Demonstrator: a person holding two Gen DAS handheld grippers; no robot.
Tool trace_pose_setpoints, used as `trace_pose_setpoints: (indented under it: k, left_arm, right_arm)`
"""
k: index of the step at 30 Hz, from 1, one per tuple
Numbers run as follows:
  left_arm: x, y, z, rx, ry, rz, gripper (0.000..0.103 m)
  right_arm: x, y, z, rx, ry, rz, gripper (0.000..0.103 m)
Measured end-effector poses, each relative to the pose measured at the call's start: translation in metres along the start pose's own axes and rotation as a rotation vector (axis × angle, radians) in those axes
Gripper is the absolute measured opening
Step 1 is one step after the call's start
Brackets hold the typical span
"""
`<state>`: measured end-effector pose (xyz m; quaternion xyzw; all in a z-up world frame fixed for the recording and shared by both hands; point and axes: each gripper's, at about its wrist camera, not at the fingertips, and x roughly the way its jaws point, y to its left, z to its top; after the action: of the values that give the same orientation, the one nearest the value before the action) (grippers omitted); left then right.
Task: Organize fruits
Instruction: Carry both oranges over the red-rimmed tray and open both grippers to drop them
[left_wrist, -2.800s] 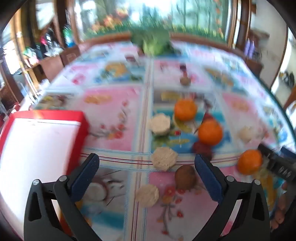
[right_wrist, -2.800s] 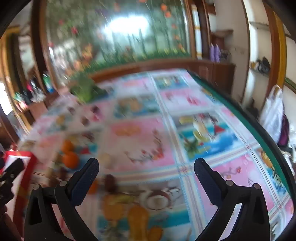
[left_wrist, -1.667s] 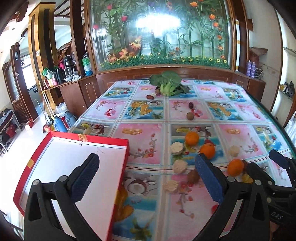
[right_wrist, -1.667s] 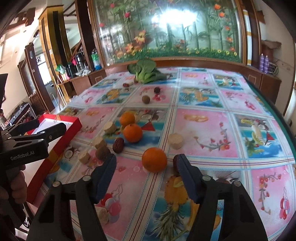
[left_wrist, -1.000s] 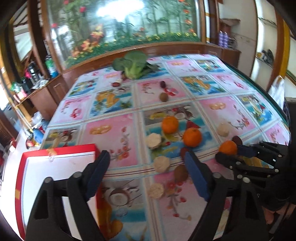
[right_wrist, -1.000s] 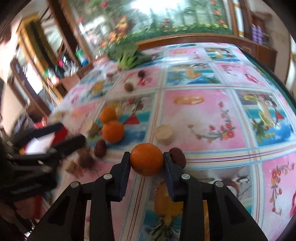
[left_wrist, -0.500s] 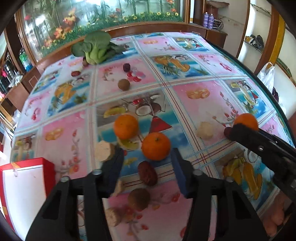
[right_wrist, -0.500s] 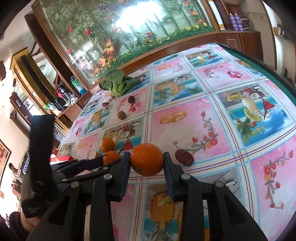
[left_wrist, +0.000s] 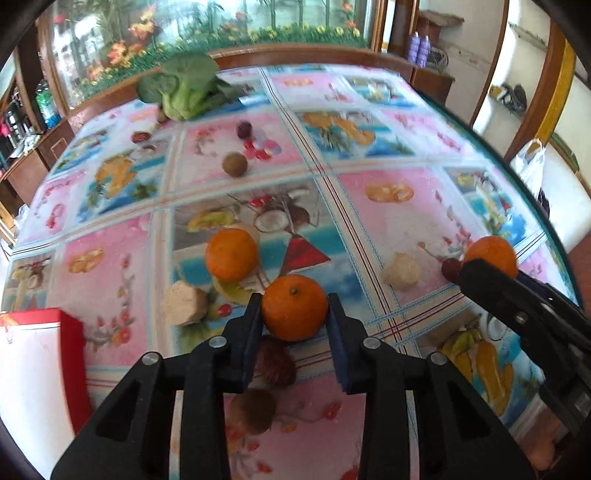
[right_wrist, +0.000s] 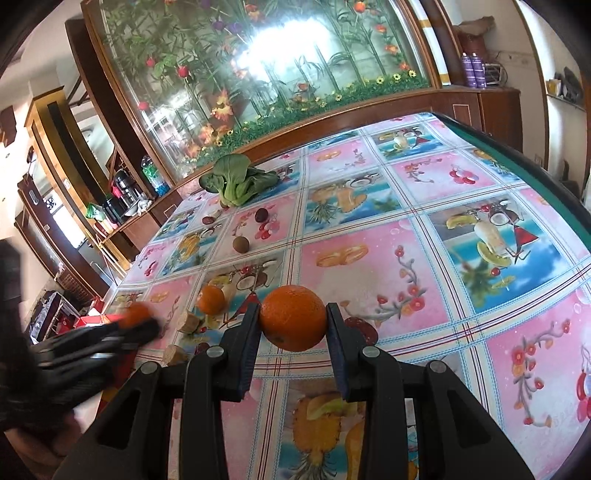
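Note:
My left gripper (left_wrist: 294, 314) is shut on an orange (left_wrist: 294, 307), low over the fruit-print tablecloth. A second orange (left_wrist: 231, 254) lies just behind it on the left. My right gripper (right_wrist: 292, 325) is shut on another orange (right_wrist: 292, 317) and holds it above the table; that orange also shows in the left wrist view (left_wrist: 491, 254) at the right, with the right gripper's black arm below it. The left gripper (right_wrist: 144, 326) appears blurred at the left of the right wrist view, with its orange (right_wrist: 135, 314).
A red-rimmed white box (left_wrist: 33, 373) sits at the left edge. Beige chunks (left_wrist: 184, 302) (left_wrist: 402, 270), dark red fruits (left_wrist: 275, 363) (right_wrist: 360, 328), brown round fruits (left_wrist: 254, 410) (left_wrist: 234, 164), a purple fruit (left_wrist: 244, 129) and a leafy green (left_wrist: 181, 88) lie on the table.
My left gripper has moved forward and closed on the nearer orange. My right gripper still holds its orange, raised a little off the table.

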<state>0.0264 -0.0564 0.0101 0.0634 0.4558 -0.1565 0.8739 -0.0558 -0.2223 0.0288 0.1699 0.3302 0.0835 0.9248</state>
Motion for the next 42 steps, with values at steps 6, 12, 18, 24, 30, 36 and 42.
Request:
trace_pose_setpoints:
  k: [6, 12, 18, 24, 30, 36, 42]
  left_arm:
    - [-0.067, 0.028, -0.02, -0.061, -0.143, 0.049, 0.035]
    - [-0.12, 0.079, -0.065, -0.14, -0.218, 0.204, 0.035]
    - [-0.146, 0.135, -0.124, -0.234, -0.214, 0.371, 0.035]
    - [-0.149, 0.181, -0.167, -0.314, -0.15, 0.45, 0.035]
    - [-0.152, 0.203, -0.185, -0.364, -0.121, 0.475, 0.035]
    - [-0.156, 0.218, -0.198, -0.398, -0.111, 0.497, 0.036]
    - [-0.151, 0.231, -0.207, -0.435, -0.078, 0.507, 0.036]
  right_arm:
    - [-0.002, 0.007, -0.002, -0.047, -0.032, -0.04, 0.034]
    - [-0.001, 0.027, -0.01, -0.114, -0.028, -0.006, 0.034]
    - [0.006, 0.084, -0.035, -0.124, 0.032, 0.176, 0.034]
    - [0.027, 0.178, -0.083, -0.212, 0.211, 0.424, 0.034]
    - [0.045, 0.231, -0.111, -0.323, 0.315, 0.461, 0.034]
    - [0.057, 0.25, -0.119, -0.391, 0.363, 0.422, 0.034]
    - [0.059, 0.261, -0.128, -0.487, 0.342, 0.369, 0.035]
